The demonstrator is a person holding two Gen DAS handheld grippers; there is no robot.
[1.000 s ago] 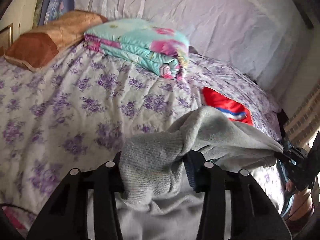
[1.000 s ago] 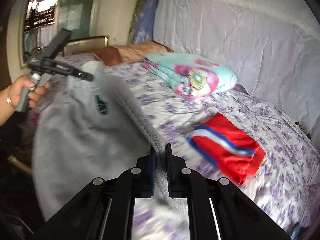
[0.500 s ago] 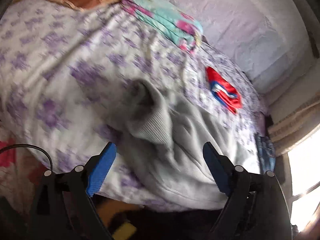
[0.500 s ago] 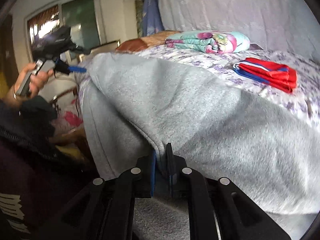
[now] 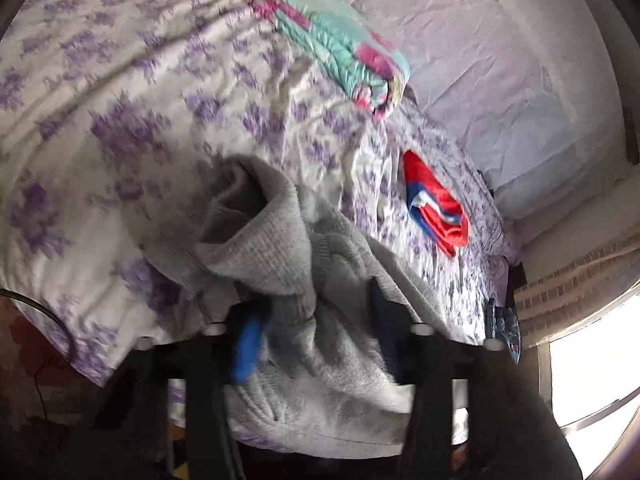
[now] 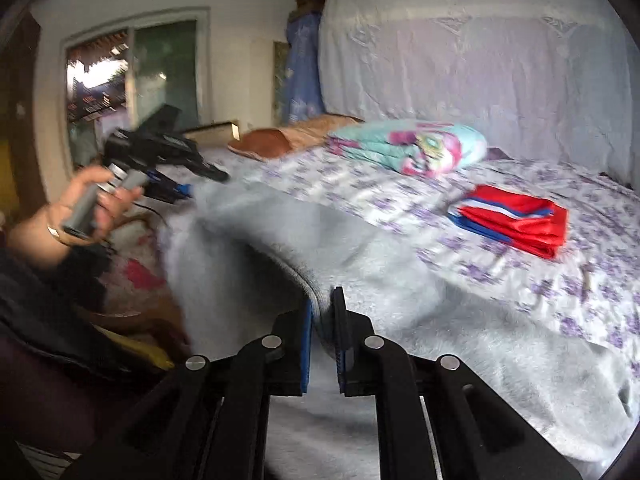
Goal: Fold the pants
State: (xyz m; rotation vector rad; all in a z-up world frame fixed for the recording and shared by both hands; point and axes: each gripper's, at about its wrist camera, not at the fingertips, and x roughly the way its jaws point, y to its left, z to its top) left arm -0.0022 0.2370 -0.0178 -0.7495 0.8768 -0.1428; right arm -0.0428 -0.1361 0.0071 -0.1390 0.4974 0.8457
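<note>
Grey fleece pants (image 5: pixel 304 312) lie over the near edge of a bed with a purple-flowered sheet (image 5: pixel 120 120); their ribbed cuff stands bunched up. My left gripper (image 5: pixel 316 332) has its jaws around a thick fold of the pants below the cuff, its fingers partly hidden by cloth. In the right wrist view the pants (image 6: pixel 440 320) stretch across the bed edge. My right gripper (image 6: pixel 322 340) is shut on their edge seam. The left gripper (image 6: pixel 172 164) shows there at the pants' far end, held in a hand.
A folded red, white and blue garment (image 5: pixel 436 208) (image 6: pixel 516 216) lies on the sheet beyond the pants. A folded turquoise and pink quilt (image 5: pixel 340 44) (image 6: pixel 408 148) and a brown pillow (image 6: pixel 296 136) lie farther back. A white cloth-draped wall (image 6: pixel 480 60) backs the bed.
The left gripper let go of the cuff, opened wide, then came back down around a fold of the pants. The right gripper kept its hold and the pants were drawn flatter along the bed edge.
</note>
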